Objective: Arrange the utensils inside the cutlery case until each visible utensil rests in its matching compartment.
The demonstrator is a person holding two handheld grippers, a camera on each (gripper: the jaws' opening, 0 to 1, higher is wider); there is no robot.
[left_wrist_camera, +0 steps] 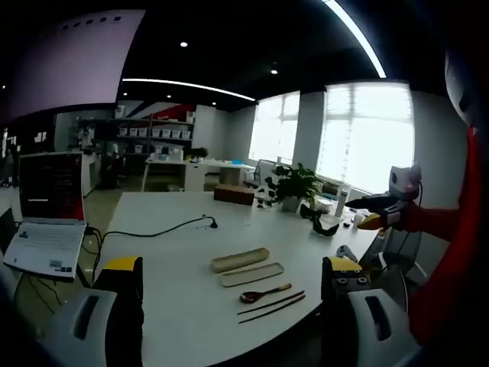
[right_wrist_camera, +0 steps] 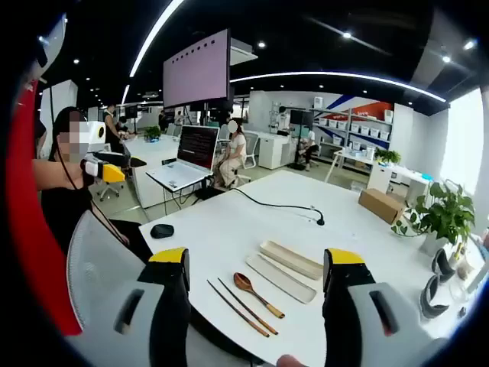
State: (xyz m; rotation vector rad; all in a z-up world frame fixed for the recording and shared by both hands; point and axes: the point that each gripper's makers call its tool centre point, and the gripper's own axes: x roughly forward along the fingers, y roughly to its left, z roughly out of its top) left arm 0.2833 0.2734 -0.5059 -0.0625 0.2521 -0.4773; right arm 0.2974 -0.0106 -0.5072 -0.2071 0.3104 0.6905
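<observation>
Both grippers held above the white bench [right_wrist_camera: 229, 222], jaws spread, nothing between them: left gripper [left_wrist_camera: 229, 287], right gripper [right_wrist_camera: 256, 283]. Cutlery case [right_wrist_camera: 290, 260], its lid [right_wrist_camera: 280, 279], spoon [right_wrist_camera: 257, 294] and chopsticks [right_wrist_camera: 241, 307] lie side by side near the bench edge, utensils outside the case. Left gripper view adds laptop [left_wrist_camera: 47, 222]; right gripper view adds a black mouse [right_wrist_camera: 161, 230]
</observation>
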